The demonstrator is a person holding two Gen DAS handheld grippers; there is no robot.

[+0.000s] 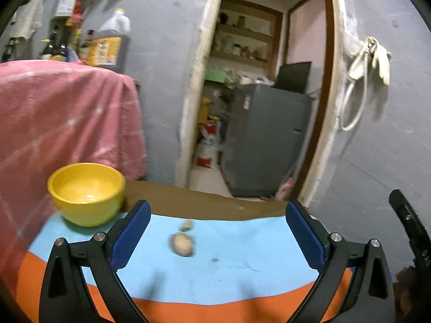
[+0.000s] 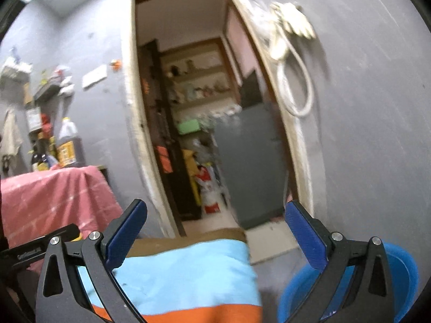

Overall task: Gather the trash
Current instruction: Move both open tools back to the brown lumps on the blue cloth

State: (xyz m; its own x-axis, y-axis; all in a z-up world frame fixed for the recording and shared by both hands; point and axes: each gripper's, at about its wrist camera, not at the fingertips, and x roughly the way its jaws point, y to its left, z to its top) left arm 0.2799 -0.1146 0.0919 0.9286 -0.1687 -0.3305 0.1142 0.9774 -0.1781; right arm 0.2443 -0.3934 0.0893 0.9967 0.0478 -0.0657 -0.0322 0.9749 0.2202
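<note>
1. Left wrist view: left tool spread wide, nothing between its blue pads. It hovers over the blue-and-orange cloth on the counter.
2. Same view: trash scrap, a pale crumpled lump, lies on the cloth ahead of the tool, between the finger lines and nearer the left pad. A smaller scrap sits just beyond it. Yellow bowl stands ahead-left, apart from both.
3. Judgement: go for the larger scrap first. Centre the tool over it, drop until the pads straddle it, close gently; it looks light and crushable.
4. Right wrist view: right tool also wide open and empty, past the counter's right edge. Blue tub sits low beside its right finger.
5. Judgement: the tub is the likely drop point; keep the right tool clear of the left's path.
</note>
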